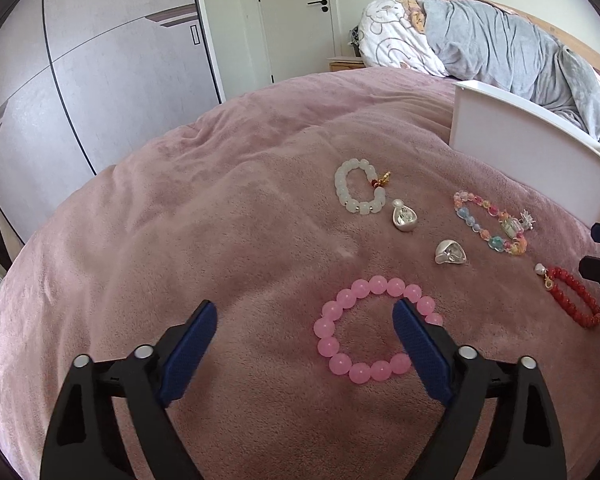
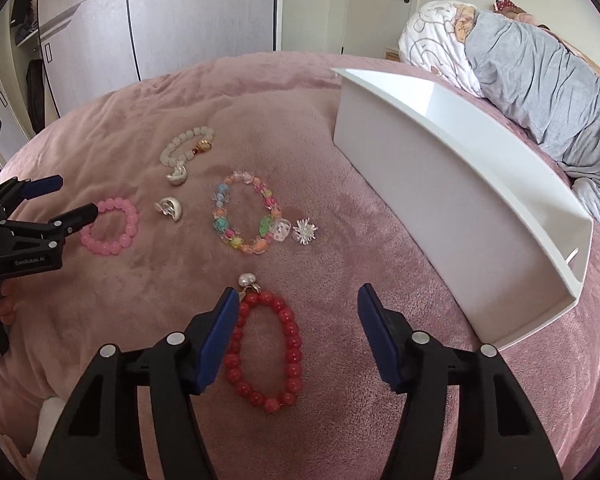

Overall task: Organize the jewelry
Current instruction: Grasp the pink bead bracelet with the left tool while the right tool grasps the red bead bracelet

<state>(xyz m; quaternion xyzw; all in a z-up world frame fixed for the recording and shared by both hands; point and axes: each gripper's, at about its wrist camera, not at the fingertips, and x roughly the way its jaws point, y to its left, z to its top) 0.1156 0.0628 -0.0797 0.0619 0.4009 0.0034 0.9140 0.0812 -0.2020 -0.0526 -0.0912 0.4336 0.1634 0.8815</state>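
Pink plush blanket (image 2: pixel 340 208) carries everything. At its left I see my left gripper (image 1: pixel 304 312) spread wide, nothing clamped, one finger inside the pink bead bracelet (image 1: pixel 332 360). Rightward lie the pale bracelet (image 2: pixel 180 146), two silver charms (image 2: pixel 171 208) and the multicoloured bracelet (image 2: pixel 220 208). My right gripper (image 2: pixel 296 300) stands half open astride the red bracelet (image 2: pixel 292 344), pads off it. The white tray (image 2: pixel 440 200) sits by the right edge.

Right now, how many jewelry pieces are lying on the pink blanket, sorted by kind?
Bead bracelets: 4: pink bracelet, red bracelet, white bracelet, multicolour bracelet
Silver shell-shaped pieces: 2
Silver spiky flower piece: 1
Total: 7
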